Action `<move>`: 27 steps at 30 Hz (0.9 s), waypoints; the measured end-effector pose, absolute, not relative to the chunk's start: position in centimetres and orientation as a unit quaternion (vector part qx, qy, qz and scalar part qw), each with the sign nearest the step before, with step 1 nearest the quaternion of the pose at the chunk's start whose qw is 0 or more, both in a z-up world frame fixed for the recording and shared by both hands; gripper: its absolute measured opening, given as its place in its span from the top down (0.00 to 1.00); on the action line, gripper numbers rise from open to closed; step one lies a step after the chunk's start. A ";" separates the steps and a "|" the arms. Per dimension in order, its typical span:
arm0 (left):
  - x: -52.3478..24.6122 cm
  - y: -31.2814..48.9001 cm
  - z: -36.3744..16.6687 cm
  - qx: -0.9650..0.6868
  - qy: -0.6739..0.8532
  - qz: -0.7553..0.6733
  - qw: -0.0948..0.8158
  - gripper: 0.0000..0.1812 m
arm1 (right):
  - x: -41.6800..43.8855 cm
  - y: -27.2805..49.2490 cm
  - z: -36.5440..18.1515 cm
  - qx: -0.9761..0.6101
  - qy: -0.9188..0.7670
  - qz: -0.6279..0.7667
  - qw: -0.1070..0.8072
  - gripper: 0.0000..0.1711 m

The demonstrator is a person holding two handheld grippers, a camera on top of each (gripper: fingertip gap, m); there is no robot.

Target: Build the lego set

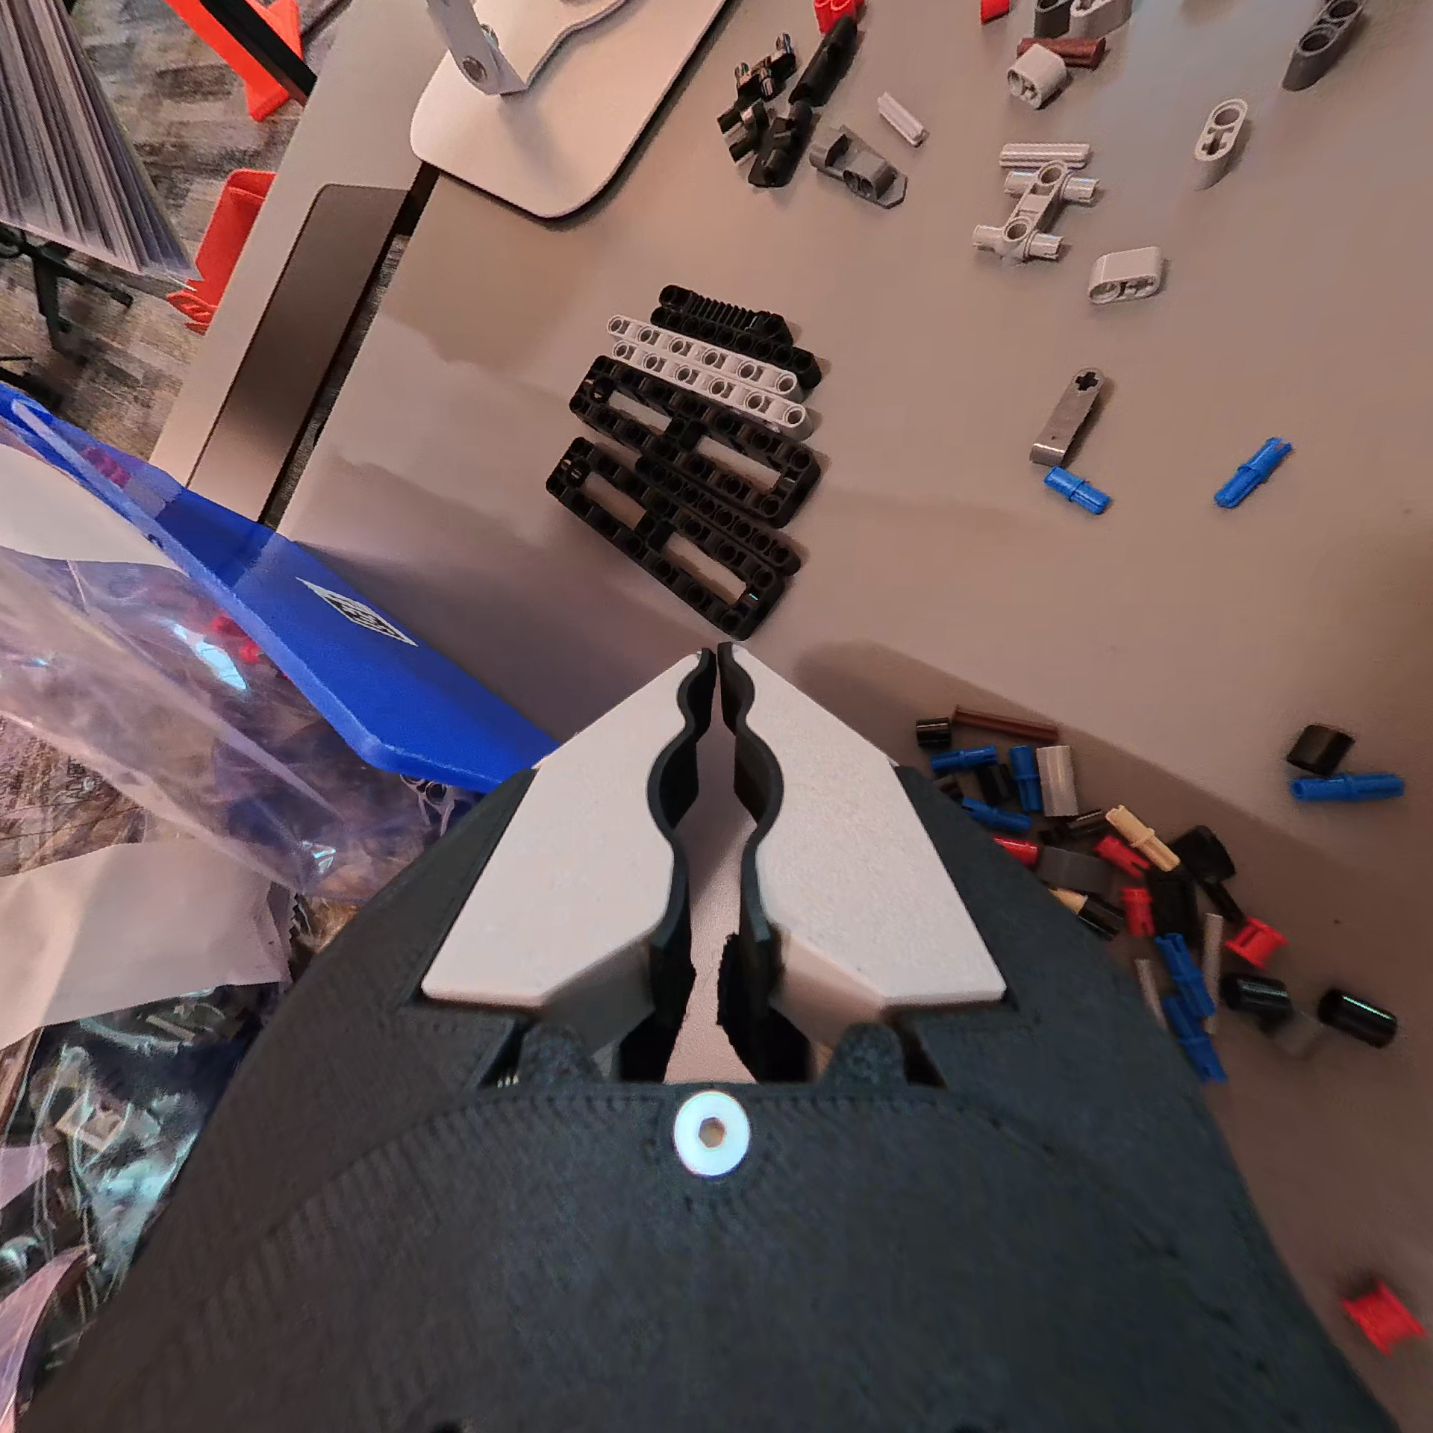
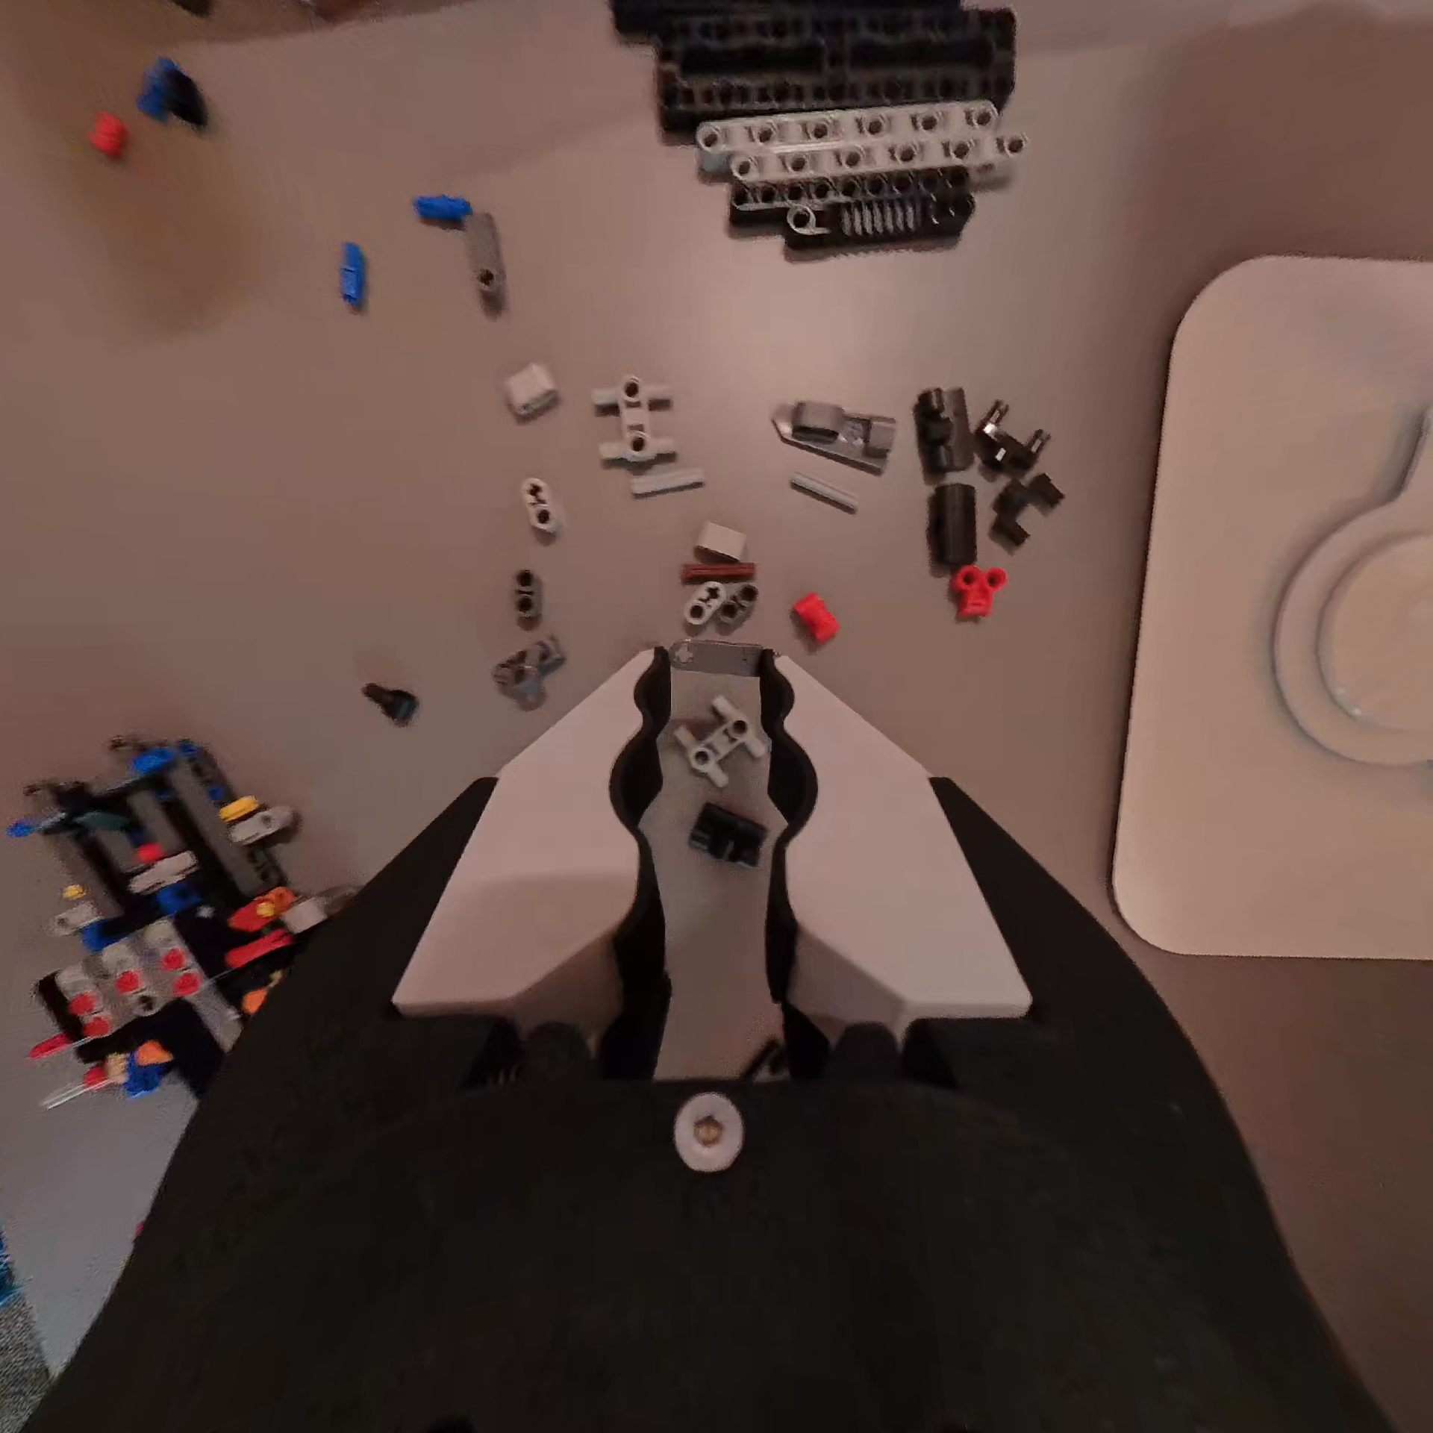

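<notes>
1. Grey flat liftarm [image 2: 715,659] clamped crosswise at the tips of my right gripper [image 2: 715,661]; it looks lifted clear of the table [image 2: 233,465], though the blur leaves that uncertain.
2. My left gripper [image 1: 715,659] is pressed together at the tips, nothing between them, hovering just short of the stacked frames [image 1: 682,457].
3. Seen through the right gripper's gap, on the table: one grey cross connector [image 2: 717,744], one black connector [image 2: 725,833].
4. Progress, my judgement: early to middle. One partly built assembly [image 2: 147,907] sits off to my right gripper's left; most parts are loose.
5. Counts, left view: two black rectangular frames, two white beams [image 1: 709,368], at least one black beam behind them. Two lone blue pins [image 1: 1163,481] near another grey flat liftarm [image 1: 1070,419].
6. A mixed pile of small pins [image 1: 1117,868] lies right of my left gripper; too many to count.
7. Right view: two red connectors [image 2: 892,601], roughly five black connectors [image 2: 981,473].
8. Bagged parts [image 1: 155,737] unopened at far left: plenty left.
</notes>
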State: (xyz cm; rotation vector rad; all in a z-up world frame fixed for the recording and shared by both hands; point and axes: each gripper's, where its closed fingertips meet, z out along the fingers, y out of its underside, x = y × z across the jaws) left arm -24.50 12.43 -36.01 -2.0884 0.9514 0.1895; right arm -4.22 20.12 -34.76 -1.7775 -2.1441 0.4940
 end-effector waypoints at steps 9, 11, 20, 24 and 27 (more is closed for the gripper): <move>-24.3 12.5 -36.0 -0.827 0.378 0.075 0.409 1.00 | -5.4 9.0 -33.8 -0.548 -0.796 0.235 0.104 0.88; -24.3 12.5 -36.0 -0.828 0.377 0.073 0.409 1.00 | -6.3 6.4 -35.0 -0.524 -0.812 0.243 0.083 0.88; -24.1 12.3 -35.7 -0.824 0.383 0.075 0.411 1.00 | -8.9 3.1 -38.9 -0.475 -0.856 0.186 0.083 0.80; -24.1 12.2 -35.4 -0.822 0.384 0.078 0.413 1.00 | -8.1 5.1 -37.6 -0.493 -0.845 0.180 0.097 0.81; -24.2 12.2 -35.3 -0.822 0.382 0.080 0.415 1.00 | -5.9 8.1 -36.2 -0.521 -0.830 0.173 0.100 0.85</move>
